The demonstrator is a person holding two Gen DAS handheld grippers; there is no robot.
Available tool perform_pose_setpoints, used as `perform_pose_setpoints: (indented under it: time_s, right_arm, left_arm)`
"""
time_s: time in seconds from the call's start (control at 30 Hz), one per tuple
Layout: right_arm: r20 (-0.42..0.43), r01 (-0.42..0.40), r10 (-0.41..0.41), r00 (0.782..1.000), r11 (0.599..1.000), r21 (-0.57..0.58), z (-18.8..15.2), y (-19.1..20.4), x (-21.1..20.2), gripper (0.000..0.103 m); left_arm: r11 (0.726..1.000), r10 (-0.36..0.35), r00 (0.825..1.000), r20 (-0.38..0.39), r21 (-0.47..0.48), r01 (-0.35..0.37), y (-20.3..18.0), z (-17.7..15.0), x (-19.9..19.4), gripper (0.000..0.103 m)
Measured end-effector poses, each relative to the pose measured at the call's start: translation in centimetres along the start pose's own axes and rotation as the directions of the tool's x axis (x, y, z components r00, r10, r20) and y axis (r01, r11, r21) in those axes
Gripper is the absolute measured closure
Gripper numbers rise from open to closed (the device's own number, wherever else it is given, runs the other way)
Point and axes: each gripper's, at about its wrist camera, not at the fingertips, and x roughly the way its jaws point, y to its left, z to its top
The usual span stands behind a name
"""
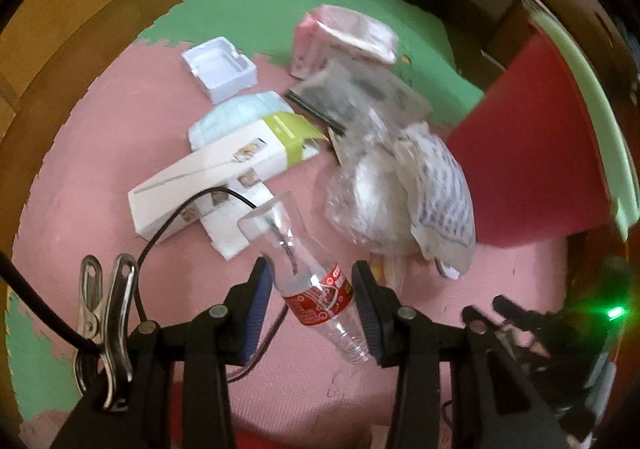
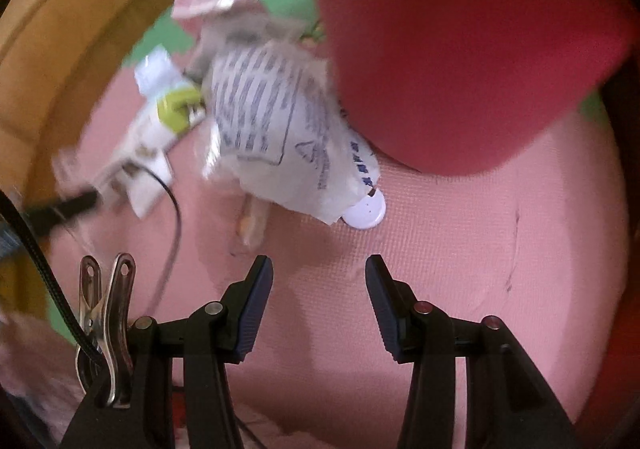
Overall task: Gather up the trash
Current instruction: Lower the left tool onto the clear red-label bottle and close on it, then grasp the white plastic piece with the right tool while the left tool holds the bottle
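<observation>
**A bottle in my left fingers, a trash pile on the pink mat**

The floor is a soft mat (image 1: 100,153), pink in the middle and green at the edges. I am looking down on it.

My left gripper (image 1: 312,303) has a clear plastic bottle (image 1: 308,269) with a red label between its jaws. The right pad is against the label. On the left pad I see a thin gap, so I cannot tell how tight my hold is. The bottle leans, with its wide end up toward the pile and its neck down near my right pad.

Just past the bottle lies the rest of the trash: a long white box (image 1: 216,177) with a green end, a crumpled plastic bag (image 1: 400,185) with blue print, a small white tray (image 1: 220,67), and a pink carton (image 1: 340,37) farther back. A big red bin (image 1: 536,153) stands right beside the bag.

My right gripper (image 2: 319,305) is half open and holds nothing. It hangs over bare mat, near the bag and a small white lid (image 2: 366,211).

What could go wrong? The bottle is smooth and round, and I hold it off its middle. It may slip or swing out. A thin black cable (image 1: 188,217) runs close by and could catch on it. My two grippers are near each other and could bump.
</observation>
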Motion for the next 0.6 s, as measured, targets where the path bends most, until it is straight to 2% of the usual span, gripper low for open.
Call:
perform_pose_setpoints:
  time_s: [0.13,0.27,0.4,0.6]
  right_arm:
    - [-0.041,0.048,-0.053,0.998,0.994,-0.102,0.5,1.4,2.2,0.054]
    - [-0.026,0.128,-0.135,0.99,0.974,-0.188,0.9,2.1,3.8,0.054]
    - [-0.05,0.124,-0.136,0.989,0.973,-0.193,1.1,1.8,5.5,0.054]
    - [-0.009,0.166,-0.171,0.985,0.97,-0.179,1.6,0.6,6.7,0.054]
  left_arm:
    - [0.999,-0.024,1.0,-0.01,-0.034,0.023,1.0,0.1,0.3,0.06]
    - [0.998,-0.035,0.999,-0.04,-0.046,0.033,1.5,0.1,1.5,0.06]
    - [0.998,-0.052,0.997,-0.056,-0.049,0.049,1.5,0.0,2.0,0.06]
    - [0.999,-0.051,0.999,-0.019,-0.014,0.051,1.1,0.1,1.1,0.06]
